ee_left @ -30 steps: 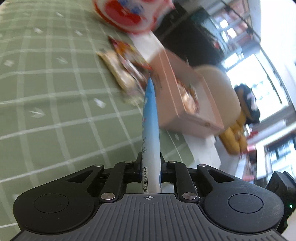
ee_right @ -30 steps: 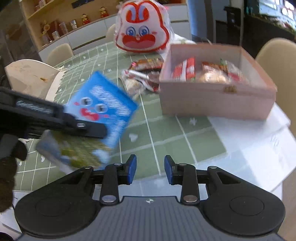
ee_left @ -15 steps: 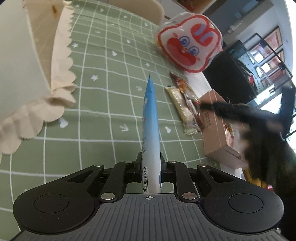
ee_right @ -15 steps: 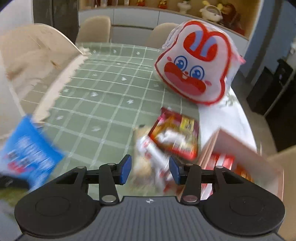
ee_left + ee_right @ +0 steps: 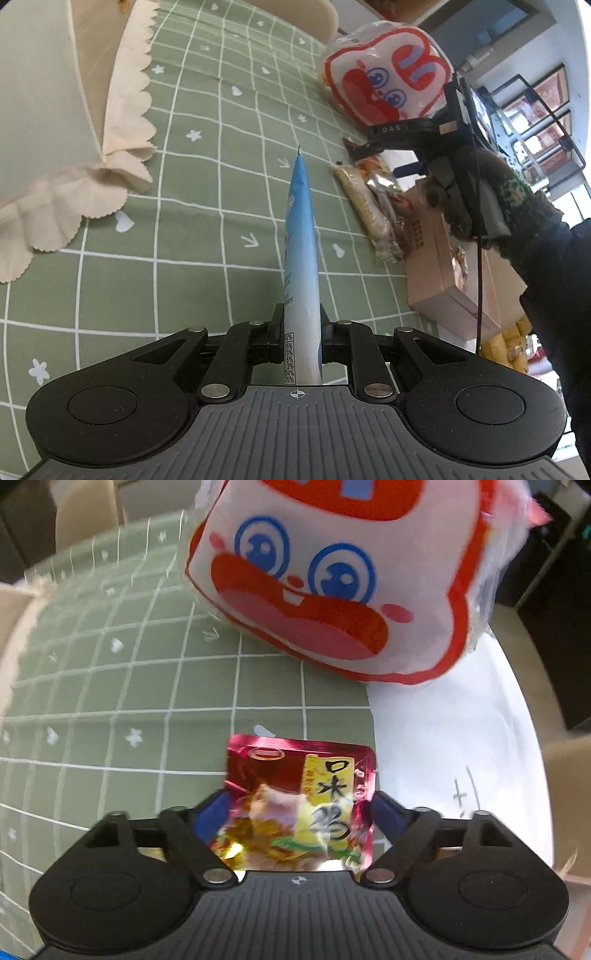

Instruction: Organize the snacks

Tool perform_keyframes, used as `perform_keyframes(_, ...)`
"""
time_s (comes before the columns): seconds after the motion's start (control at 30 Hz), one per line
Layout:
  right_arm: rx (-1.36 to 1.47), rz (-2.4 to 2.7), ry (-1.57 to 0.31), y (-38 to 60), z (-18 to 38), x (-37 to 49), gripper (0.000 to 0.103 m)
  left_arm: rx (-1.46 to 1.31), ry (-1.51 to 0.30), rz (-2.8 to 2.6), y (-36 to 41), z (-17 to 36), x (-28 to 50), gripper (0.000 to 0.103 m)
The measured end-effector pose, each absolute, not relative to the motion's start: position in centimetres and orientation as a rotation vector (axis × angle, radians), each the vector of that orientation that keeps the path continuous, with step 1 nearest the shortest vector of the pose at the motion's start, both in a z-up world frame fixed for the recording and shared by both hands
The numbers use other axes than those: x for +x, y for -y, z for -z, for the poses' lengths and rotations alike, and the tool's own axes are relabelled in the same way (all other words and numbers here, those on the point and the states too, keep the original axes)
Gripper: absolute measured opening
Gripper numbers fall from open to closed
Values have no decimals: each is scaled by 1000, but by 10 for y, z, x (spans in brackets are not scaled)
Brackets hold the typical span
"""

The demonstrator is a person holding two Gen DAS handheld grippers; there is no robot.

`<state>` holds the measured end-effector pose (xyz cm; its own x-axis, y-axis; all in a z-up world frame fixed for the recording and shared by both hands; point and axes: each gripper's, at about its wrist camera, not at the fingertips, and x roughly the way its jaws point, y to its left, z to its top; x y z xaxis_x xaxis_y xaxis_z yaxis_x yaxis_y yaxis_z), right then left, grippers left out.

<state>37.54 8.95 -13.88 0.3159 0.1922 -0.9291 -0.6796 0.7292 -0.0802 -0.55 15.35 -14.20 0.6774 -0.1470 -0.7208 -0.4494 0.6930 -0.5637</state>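
Holding the blue snack packet (image 5: 301, 266) edge-on, our left gripper (image 5: 301, 325) was clamped on its lower end above the green checked tabletop (image 5: 207, 206). Our right gripper (image 5: 299, 805) had just been opening; its jaws stood wide on either side of a red foil snack pouch (image 5: 301, 805) lying on the tabletop, pads not pressing. We noted the rabbit-face bag (image 5: 332, 590) just beyond, and the pink box (image 5: 439, 273) beside loose packets (image 5: 373, 210).
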Motion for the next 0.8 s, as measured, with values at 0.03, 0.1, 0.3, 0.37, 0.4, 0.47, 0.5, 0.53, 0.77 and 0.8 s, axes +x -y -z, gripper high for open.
perform_keyframes(0.03,-502,-614,-1125,-89,141,378,87,-812,-833,-195,-155,144,-5,17)
perform_keyframes(0.1,-480,-623,-1125,-86,140,378,83,-814,-839,-198,-156,145,-3,17)
perform_keyframes(0.3,-399,-719,-1140,-66,123,353,60,-809,-863,-174,-156,149,8,17)
perform_keyframes(0.37,-360,-762,-1137,-60,114,340,57,-806,-873,-163,-154,149,13,17)
perform_keyframes(0.4,-340,-787,-1132,-56,109,332,54,-801,-877,-154,-153,150,15,17)
perform_keyframes(0.47,-331,-833,-1099,-49,97,313,51,-795,-883,-141,-151,150,17,17)
perform_keyframes(0.5,-331,-849,-1085,-46,92,303,51,-792,-886,-135,-149,150,18,18)
perform_keyframes(0.53,-327,-870,-1076,-42,88,293,51,-790,-887,-131,-148,150,19,18)
perform_keyframes(0.77,-283,-993,-1064,0,81,223,63,-792,-893,-130,-149,152,17,18)
perform_keyframes(0.8,-279,-994,-1059,9,81,214,63,-794,-895,-135,-150,152,17,19)
